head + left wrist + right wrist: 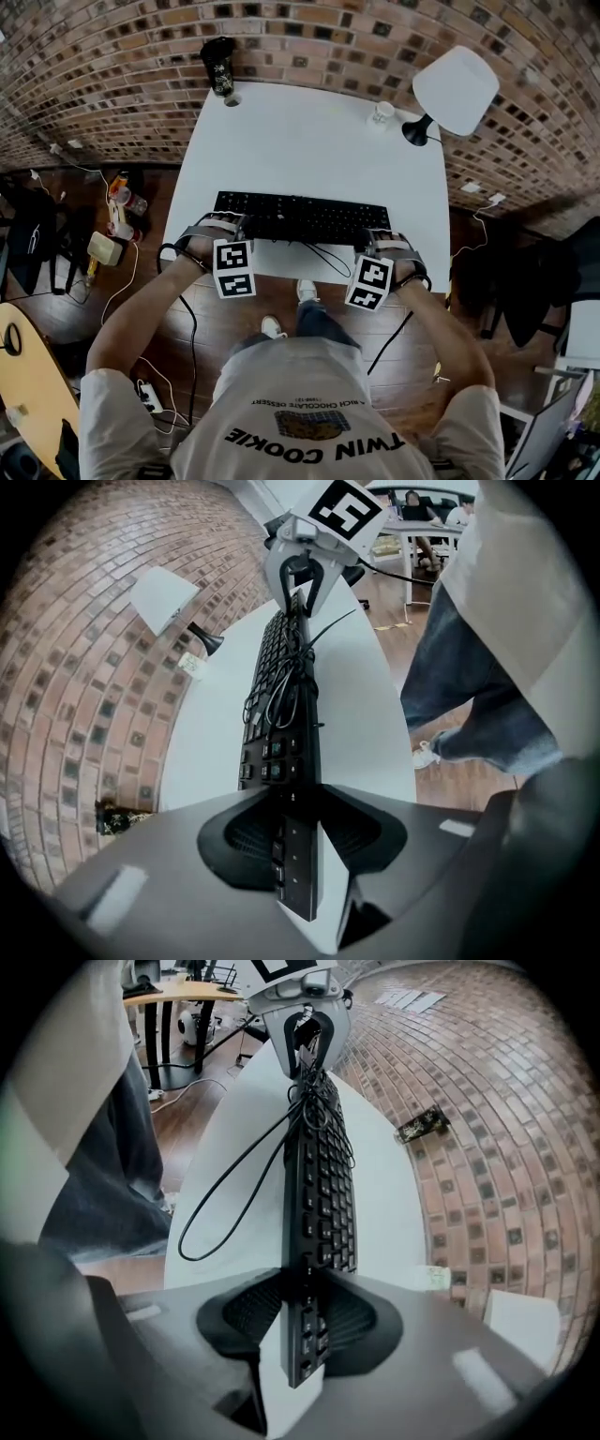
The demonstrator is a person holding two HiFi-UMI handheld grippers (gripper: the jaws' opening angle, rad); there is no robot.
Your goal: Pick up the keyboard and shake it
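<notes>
Brick wall (112, 56) behind a white counter (309, 141), seen from above; wooden floor (234, 319) below. A black keyboard (300, 217) lies lengthwise along the near edge of the counter, roughly midway between its left and right edges, keys facing up. Its cable (328, 255) loops over the near edge.

Left gripper (223, 225): set at the keyboard's left end, with that end between its jaws. In the left gripper view both pads press on the thin body of the keyboard, one from above and one from below.

Right gripper (380, 241): set at the keyboard's right end, its jaws closed on that end in the same way. Each gripper view looks down the length of the keyboard to the other gripper at the far end.

Whether the keyboard is clear of the counter or still resting on it cannot be told.

Far edge of the counter: a black tumbler (218, 64) at the left corner, and a small white cup (382, 113) beside a lamp with a white shade (457, 87) near the right corner, all well apart from the keyboard.
</notes>
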